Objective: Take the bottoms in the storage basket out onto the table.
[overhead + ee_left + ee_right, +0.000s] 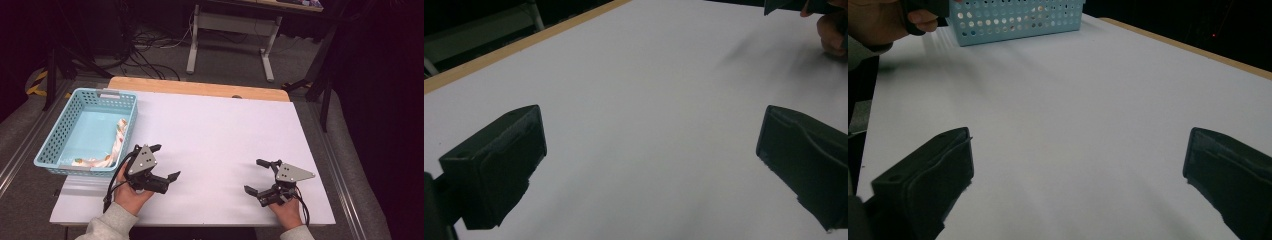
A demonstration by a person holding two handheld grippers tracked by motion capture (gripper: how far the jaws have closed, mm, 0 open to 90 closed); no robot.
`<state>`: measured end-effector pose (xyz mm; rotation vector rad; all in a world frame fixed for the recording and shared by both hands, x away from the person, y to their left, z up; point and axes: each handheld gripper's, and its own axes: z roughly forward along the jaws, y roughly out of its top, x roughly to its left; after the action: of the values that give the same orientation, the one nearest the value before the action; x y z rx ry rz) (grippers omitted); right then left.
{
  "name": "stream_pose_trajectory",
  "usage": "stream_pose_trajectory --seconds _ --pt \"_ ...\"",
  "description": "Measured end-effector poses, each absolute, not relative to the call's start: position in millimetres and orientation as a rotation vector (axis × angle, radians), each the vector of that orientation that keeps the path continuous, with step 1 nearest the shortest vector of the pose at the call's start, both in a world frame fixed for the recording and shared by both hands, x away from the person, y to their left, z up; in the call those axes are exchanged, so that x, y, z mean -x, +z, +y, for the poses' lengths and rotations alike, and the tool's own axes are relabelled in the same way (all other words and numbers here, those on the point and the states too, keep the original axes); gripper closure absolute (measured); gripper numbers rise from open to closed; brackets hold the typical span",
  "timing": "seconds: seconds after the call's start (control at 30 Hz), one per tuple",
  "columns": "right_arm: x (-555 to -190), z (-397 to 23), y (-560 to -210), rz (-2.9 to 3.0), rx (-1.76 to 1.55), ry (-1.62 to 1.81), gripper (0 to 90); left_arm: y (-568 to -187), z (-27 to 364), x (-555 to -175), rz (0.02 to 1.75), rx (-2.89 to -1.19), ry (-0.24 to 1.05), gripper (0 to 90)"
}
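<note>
The patterned cloth (116, 142) lies inside the blue basket (55, 137) at the table's (225, 130) left edge, so the putting-away looks finished. Both the left tool (166, 161) and the right tool (255, 176) hover over bare table, jaws spread wide and empty; nothing appears left to move.

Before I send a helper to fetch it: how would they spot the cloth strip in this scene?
Start at the white table and find the light blue perforated basket at its far left. The cloth strip lies inside, along the basket's right wall and near corner. It is cream with orange marks.
</note>
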<state>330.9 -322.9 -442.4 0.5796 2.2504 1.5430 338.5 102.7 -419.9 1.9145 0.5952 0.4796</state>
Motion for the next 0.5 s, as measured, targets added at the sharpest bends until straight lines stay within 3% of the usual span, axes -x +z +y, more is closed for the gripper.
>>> stream_pose_trajectory --seconds 0.5 --pt "-331 -322 -443 2.256 -0.58 1.538 0.5 -406 105 -344 0.582 -1.948 0.471 1.6"
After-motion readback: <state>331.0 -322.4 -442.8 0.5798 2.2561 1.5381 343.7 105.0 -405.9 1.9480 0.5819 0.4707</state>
